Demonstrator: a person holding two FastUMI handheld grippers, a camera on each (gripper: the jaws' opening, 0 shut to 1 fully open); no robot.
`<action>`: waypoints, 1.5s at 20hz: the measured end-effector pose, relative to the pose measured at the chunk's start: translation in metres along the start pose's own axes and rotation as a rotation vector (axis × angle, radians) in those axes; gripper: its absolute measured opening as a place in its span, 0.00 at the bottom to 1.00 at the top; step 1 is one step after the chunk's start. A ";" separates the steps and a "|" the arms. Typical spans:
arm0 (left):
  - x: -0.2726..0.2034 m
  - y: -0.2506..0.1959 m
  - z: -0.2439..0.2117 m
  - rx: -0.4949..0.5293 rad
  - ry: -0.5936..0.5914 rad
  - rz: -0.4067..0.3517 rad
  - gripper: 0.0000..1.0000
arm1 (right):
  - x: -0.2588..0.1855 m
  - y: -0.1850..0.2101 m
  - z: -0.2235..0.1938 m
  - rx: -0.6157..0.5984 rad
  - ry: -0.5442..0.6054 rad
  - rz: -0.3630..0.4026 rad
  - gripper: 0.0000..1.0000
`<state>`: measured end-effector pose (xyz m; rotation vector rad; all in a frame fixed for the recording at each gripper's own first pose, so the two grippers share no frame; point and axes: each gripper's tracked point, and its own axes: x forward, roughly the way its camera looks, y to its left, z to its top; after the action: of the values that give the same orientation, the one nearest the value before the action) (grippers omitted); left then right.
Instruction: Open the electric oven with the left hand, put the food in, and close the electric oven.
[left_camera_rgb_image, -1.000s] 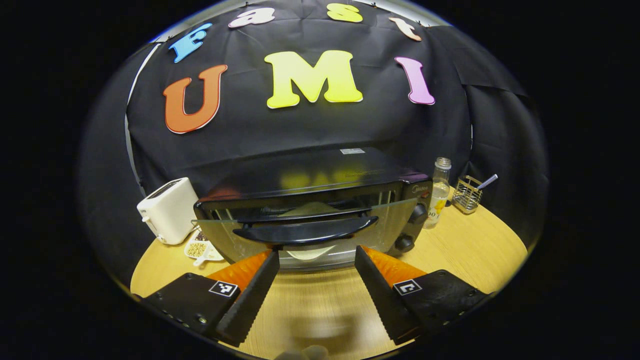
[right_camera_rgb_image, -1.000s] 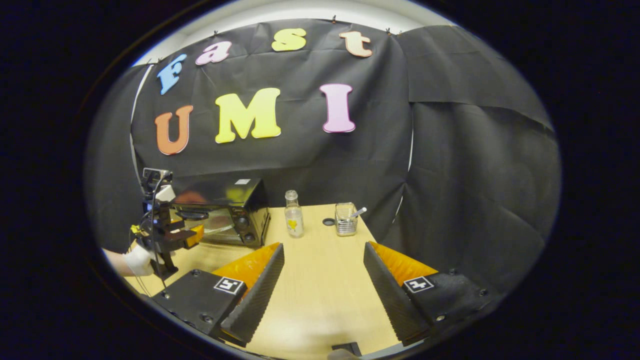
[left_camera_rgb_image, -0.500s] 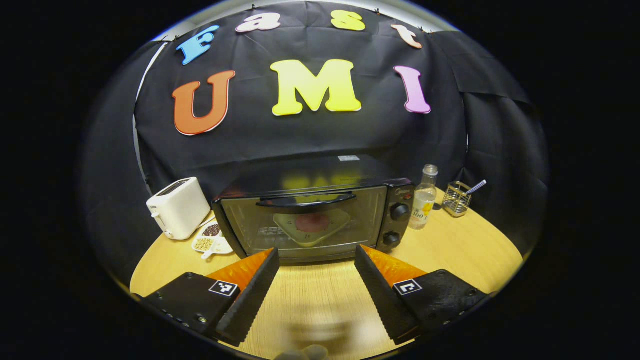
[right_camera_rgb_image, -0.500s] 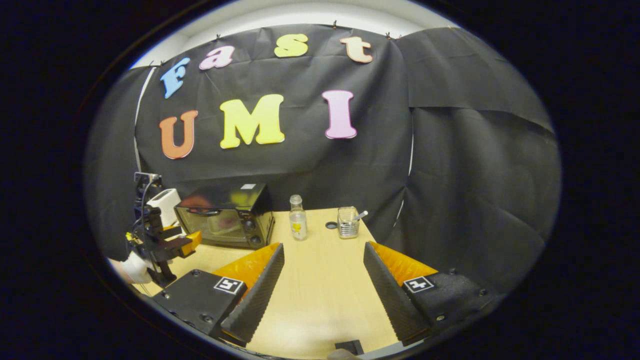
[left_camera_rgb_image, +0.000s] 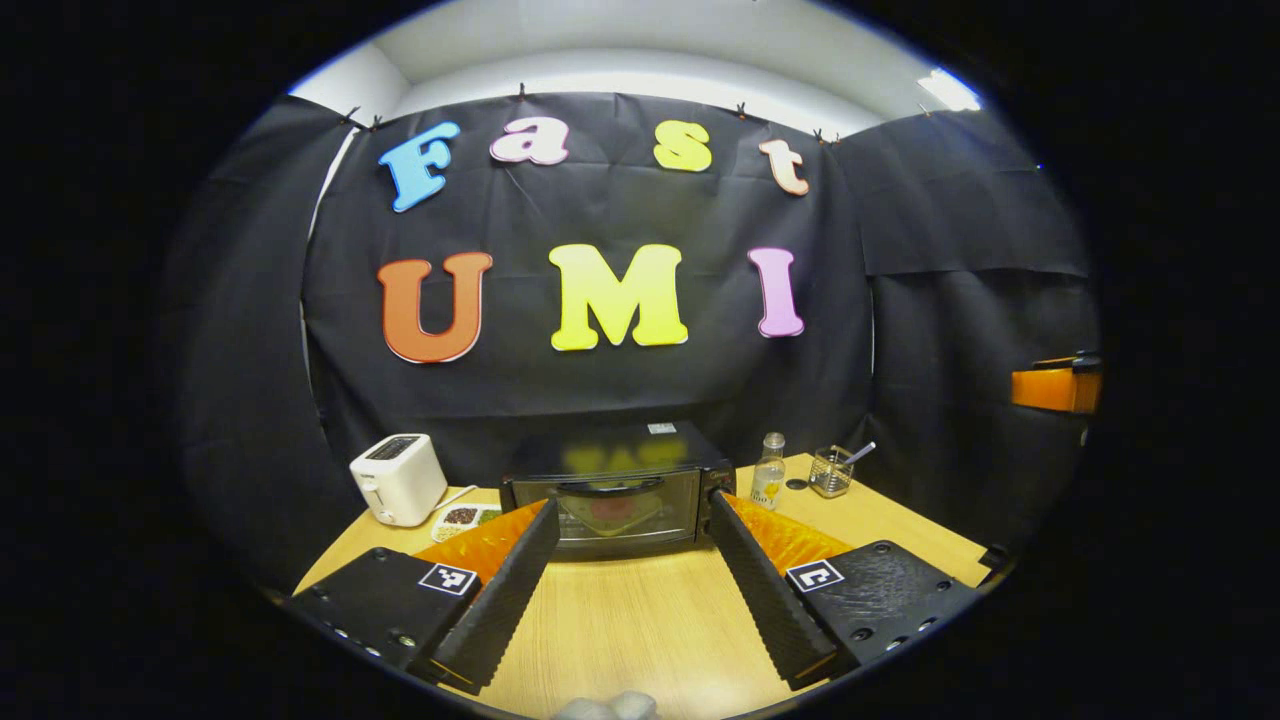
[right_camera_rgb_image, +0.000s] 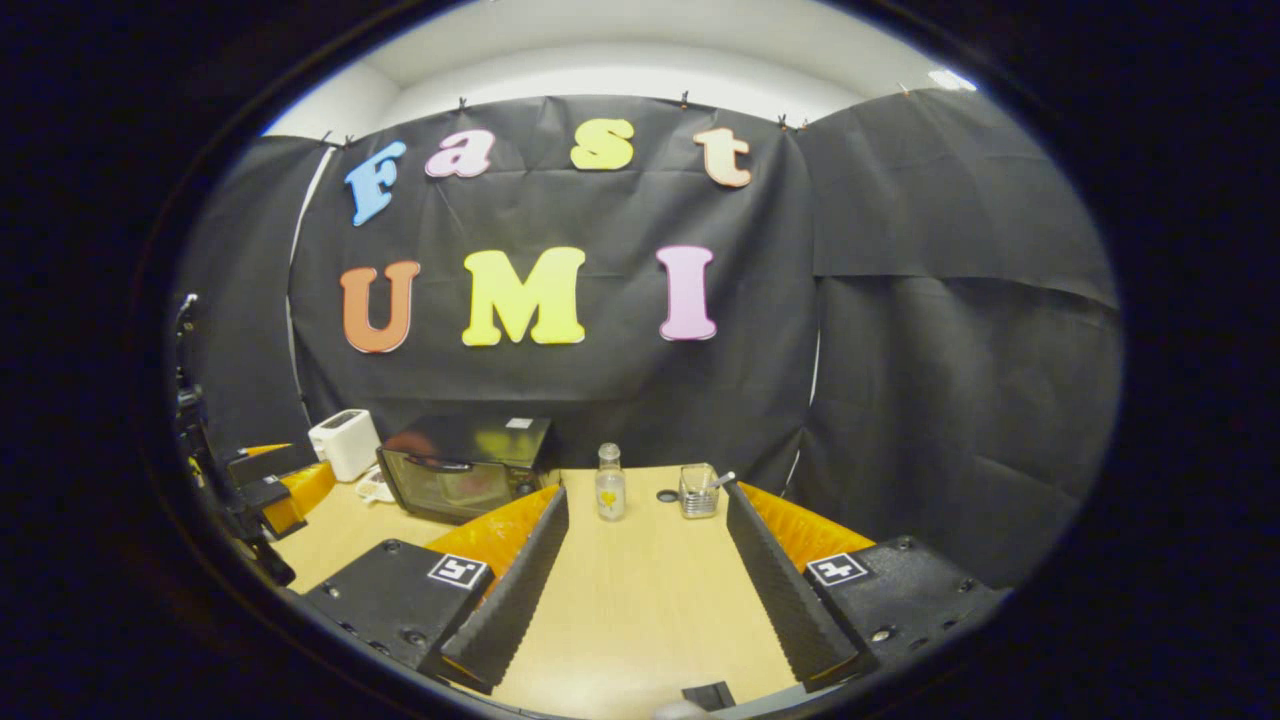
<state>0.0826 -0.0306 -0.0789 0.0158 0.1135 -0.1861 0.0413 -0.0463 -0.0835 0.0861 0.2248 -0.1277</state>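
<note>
The electric oven (left_camera_rgb_image: 612, 497) is seen at twelve o'clock on the desk (left_camera_rgb_image: 640, 620), door shut, food (left_camera_rgb_image: 612, 507) visible inside; the task is judged complete, so a clear retreat is advised. Left gripper (left_camera_rgb_image: 632, 590) and right gripper (right_camera_rgb_image: 645, 590) are held wide apart, nothing gripped.

1. White toaster (left_camera_rgb_image: 399, 479), counter's (left_camera_rgb_image: 640, 620) 10 o'clock corner.
2. Divided snack dish (left_camera_rgb_image: 466, 518) just beside it.
3. Clear bottle (left_camera_rgb_image: 768, 472), dark lid (left_camera_rgb_image: 796, 485), wire caddy (left_camera_rgb_image: 831, 472) near 1 o'clock.
</note>
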 end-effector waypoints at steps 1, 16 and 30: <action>-0.015 0.005 0.008 0.002 -0.013 0.026 0.96 | -0.006 0.003 0.003 -0.002 -0.011 0.019 0.96; -0.151 -0.027 0.058 0.003 -0.088 0.276 0.96 | -0.080 -0.073 -0.005 0.006 -0.062 0.153 0.96; -0.165 -0.060 0.057 0.020 -0.060 0.229 0.96 | -0.097 -0.078 -0.003 -0.018 -0.086 0.156 0.96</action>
<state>-0.0832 -0.0605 -0.0037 0.0428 0.0498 0.0408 -0.0641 -0.1116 -0.0696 0.0797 0.1329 0.0258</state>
